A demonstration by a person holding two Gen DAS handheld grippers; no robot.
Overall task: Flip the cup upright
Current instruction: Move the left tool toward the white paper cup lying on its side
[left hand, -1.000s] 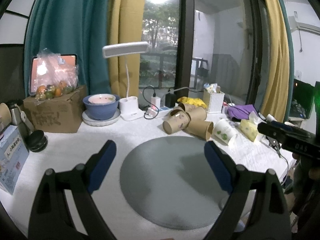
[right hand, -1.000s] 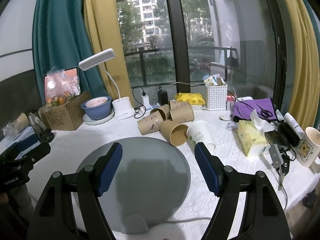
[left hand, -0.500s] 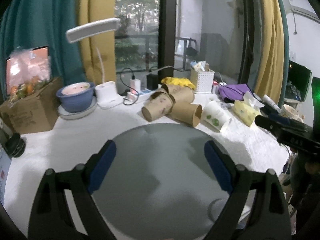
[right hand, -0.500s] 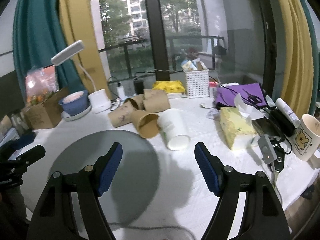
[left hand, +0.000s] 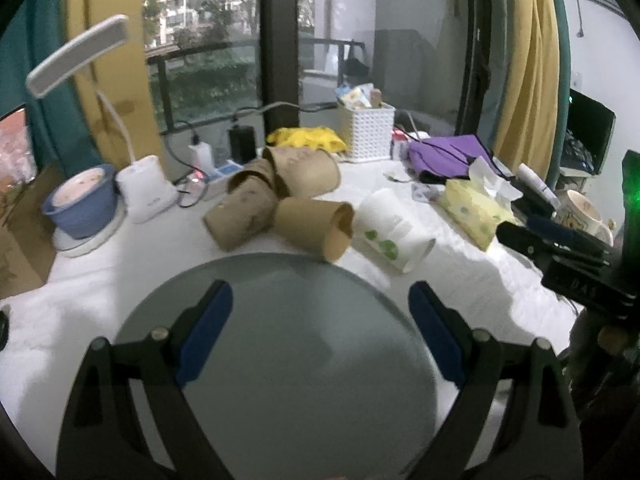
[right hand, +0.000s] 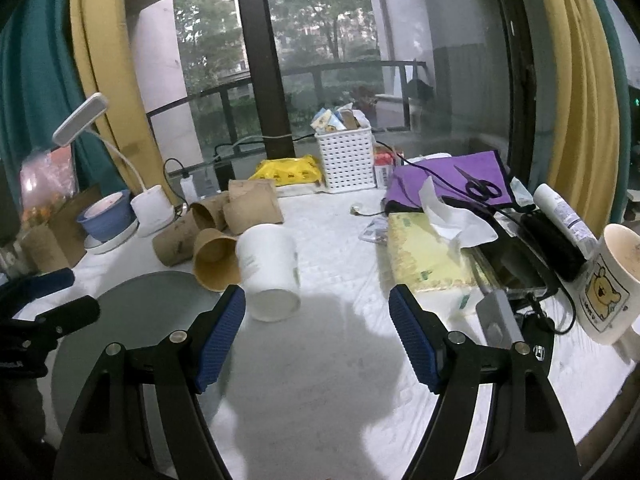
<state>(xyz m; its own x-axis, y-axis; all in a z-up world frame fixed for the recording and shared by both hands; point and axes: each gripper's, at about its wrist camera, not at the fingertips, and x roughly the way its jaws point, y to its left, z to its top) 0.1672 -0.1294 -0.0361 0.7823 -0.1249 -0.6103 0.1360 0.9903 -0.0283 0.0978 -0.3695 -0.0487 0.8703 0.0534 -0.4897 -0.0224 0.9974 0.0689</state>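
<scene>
A white paper cup (right hand: 269, 271) with green print lies on its side on the white cloth, beside several brown paper cups (right hand: 218, 257) also lying down. In the left wrist view the white cup (left hand: 390, 235) lies right of the brown cups (left hand: 312, 225), at the far edge of a round grey mat (left hand: 280, 344). My right gripper (right hand: 318, 336) is open and empty, a little short and right of the white cup. My left gripper (left hand: 320, 328) is open and empty above the grey mat.
A yellow tissue box (right hand: 428, 256), a bear mug (right hand: 612, 284), a phone and cables lie at the right. A white basket (right hand: 348, 160), a purple cloth (right hand: 452, 176), a desk lamp (right hand: 152, 208), a blue bowl (right hand: 106, 216) and a cardboard box stand along the back and left.
Both grippers have moved forward and to the right towards the cups. The white cup is now much closer to the right gripper. Both stay open.
</scene>
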